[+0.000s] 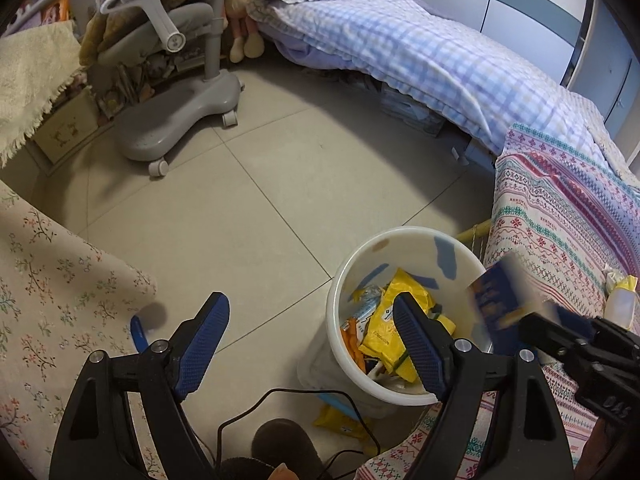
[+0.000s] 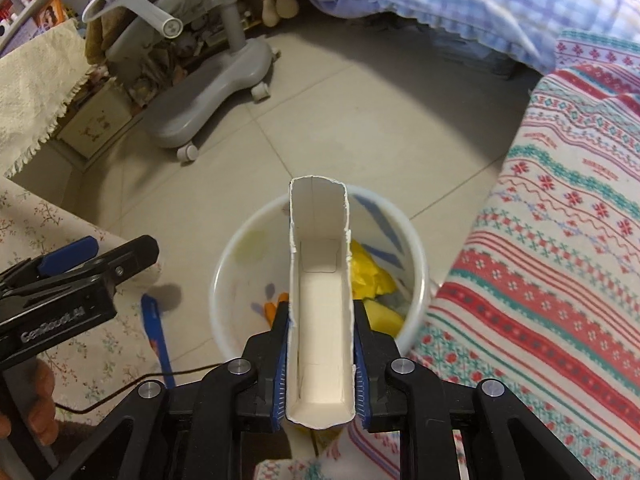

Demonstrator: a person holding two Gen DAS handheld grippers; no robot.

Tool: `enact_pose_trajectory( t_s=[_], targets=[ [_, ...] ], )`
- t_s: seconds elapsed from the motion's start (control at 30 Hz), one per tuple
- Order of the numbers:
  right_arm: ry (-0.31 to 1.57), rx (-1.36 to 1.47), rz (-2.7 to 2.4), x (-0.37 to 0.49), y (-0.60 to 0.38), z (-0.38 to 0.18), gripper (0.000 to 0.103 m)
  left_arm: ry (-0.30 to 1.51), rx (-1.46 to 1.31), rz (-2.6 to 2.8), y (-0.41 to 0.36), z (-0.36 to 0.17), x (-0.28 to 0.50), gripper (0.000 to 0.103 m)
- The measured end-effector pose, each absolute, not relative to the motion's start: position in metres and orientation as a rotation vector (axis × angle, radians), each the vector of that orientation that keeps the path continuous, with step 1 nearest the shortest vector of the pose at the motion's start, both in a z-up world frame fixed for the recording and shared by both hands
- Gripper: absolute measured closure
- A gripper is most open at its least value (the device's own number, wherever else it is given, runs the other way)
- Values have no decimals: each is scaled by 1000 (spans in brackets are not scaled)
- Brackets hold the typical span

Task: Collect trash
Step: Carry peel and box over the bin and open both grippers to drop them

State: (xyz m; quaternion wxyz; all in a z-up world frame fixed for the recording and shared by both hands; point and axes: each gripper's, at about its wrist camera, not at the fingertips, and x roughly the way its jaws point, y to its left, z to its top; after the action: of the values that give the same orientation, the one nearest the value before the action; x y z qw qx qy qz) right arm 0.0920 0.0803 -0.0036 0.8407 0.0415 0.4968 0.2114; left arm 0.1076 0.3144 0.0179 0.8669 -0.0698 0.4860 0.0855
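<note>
A white bin (image 1: 400, 233) stands on the tiled floor with yellow wrappers (image 1: 386, 330) and other trash inside. My left gripper (image 1: 310, 300) hangs open with nothing between its fingers, one finger over the floor and the other over the bin's near rim. My right gripper (image 2: 321, 304) is shut on an opened white carton (image 2: 320, 272), which points out over the bin (image 2: 224, 264). In the left wrist view the carton's blue printed side (image 1: 494, 296) shows blurred at the bin's right rim, with the right gripper (image 1: 532, 320) behind it.
A yellow wrapper (image 1: 340, 420) lies on the floor against the bin's base. A blue strip (image 1: 138, 332) lies beside the floral cloth (image 1: 48, 280). A patterned cover (image 1: 560, 220) bears a white and yellow item (image 1: 622, 300). Further off stand a grey wheeled chair (image 1: 180, 120) and a bed (image 1: 400, 52).
</note>
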Motion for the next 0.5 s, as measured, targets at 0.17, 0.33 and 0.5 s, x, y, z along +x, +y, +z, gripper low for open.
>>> enact_pose_trajectory(
  t_s=[0.17,0.33,0.5],
  targets=[
    [1033,136,431,94,69,5,46,1020,-142,184,312,17,109,17],
    [1026,134,379,89,47,14,42,1031,-130,182,305,16,110,17],
    [1009,124,300,80,10,23,37,1031,-117,161,289,20,113,17]
  ],
)
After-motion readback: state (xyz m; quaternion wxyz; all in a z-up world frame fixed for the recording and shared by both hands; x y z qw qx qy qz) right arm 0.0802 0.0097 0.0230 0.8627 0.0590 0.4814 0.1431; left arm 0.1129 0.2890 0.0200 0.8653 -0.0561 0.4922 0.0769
